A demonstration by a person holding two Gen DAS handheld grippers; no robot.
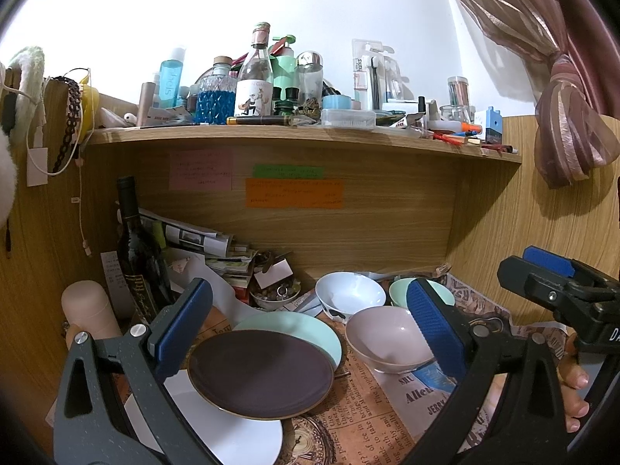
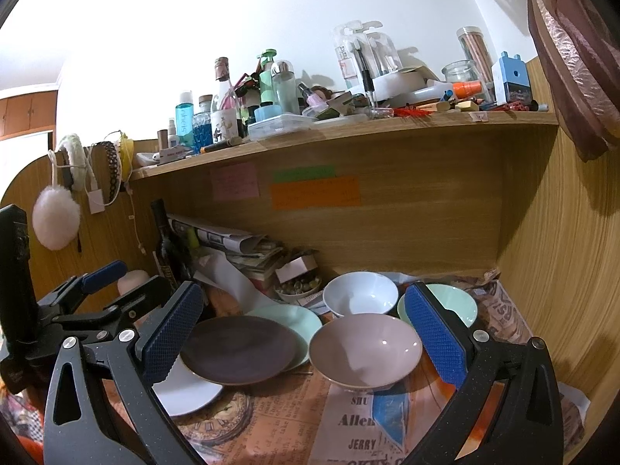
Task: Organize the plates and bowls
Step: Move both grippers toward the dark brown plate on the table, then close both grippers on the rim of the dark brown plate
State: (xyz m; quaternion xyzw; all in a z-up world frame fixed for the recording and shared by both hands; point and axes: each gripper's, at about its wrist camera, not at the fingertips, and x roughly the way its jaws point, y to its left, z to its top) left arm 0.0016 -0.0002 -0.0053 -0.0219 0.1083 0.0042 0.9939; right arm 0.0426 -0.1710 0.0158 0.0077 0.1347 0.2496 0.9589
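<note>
From the left wrist view, the left claw (image 1: 310, 333) is spread wide and empty above the tabletop (image 1: 364, 418), framing the dark plate (image 1: 260, 372), which lies overlapping the mint plate (image 1: 306, 329) and the white plate (image 1: 240, 438): a loose pile, not a squared stack. The pink bowl (image 1: 381, 339), white bowl (image 1: 348, 292) and mint bowl (image 1: 399, 290) sit separately. From the right wrist view, the right claw (image 2: 306, 333) is likewise wide and empty, its fingers either side of the pink bowl (image 2: 364, 352); no bowl is nested. By this showing the sorting has barely begun: plates need aligning, bowls need stacking.
</note>
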